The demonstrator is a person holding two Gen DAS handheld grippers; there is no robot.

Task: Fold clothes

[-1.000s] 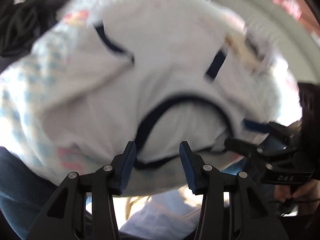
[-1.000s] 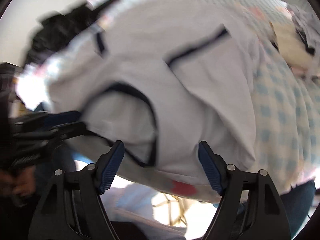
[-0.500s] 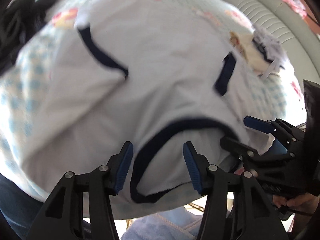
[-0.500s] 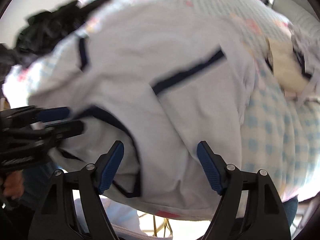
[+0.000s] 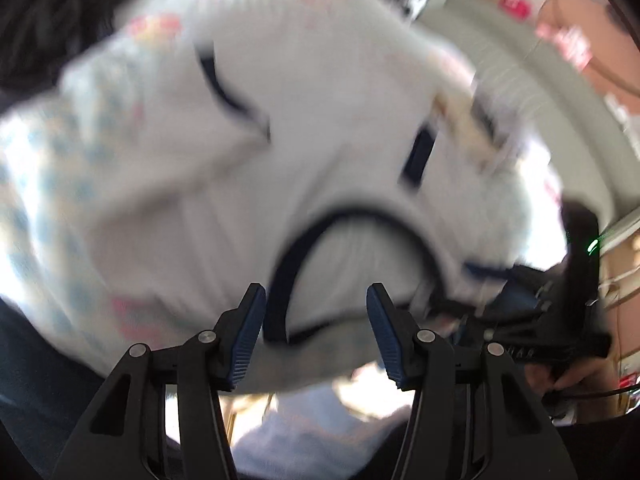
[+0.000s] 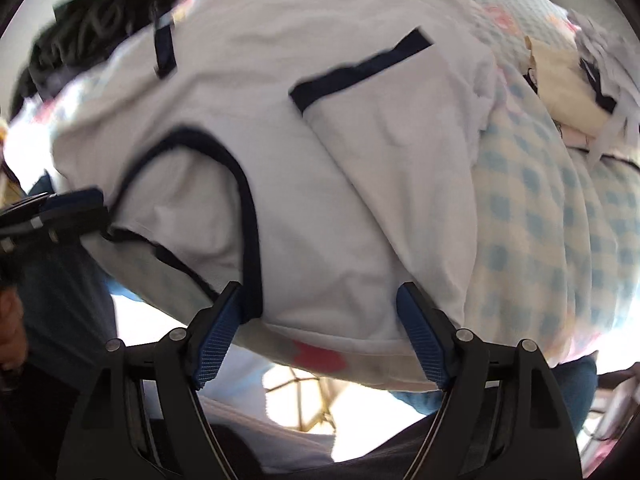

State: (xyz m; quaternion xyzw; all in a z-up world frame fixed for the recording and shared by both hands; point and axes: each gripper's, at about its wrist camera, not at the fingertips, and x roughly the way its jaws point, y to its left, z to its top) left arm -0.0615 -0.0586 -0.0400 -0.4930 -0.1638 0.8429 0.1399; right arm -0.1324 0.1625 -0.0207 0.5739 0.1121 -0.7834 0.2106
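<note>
A white T-shirt (image 6: 360, 184) with navy trim lies spread on a blue-checked bed cover (image 6: 528, 208), neckline toward me. Its navy neckline (image 5: 360, 220) curves just ahead of my left gripper (image 5: 316, 316), which is open with the collar's near edge between the blue pads, not clamped. My right gripper (image 6: 320, 308) is open at the shirt's near shoulder edge; its left pad touches the navy collar band (image 6: 250, 240). The right gripper also shows at the right (image 5: 532, 320) in the left wrist view, and the left gripper at the left edge (image 6: 52, 216) in the right wrist view. The left view is blurred.
A black garment (image 6: 92, 28) lies at the far left of the bed. A cream and white pile of clothes (image 6: 572, 88) sits at the far right. A pale padded headboard (image 5: 520, 64) curves behind. Jeans-clad legs (image 5: 36, 364) stand close at the bed's near edge.
Both grippers stay open and have shifted slightly over the collar end of the shirt; the right one has come closer to the shoulder edge. The shirt lies as before.
</note>
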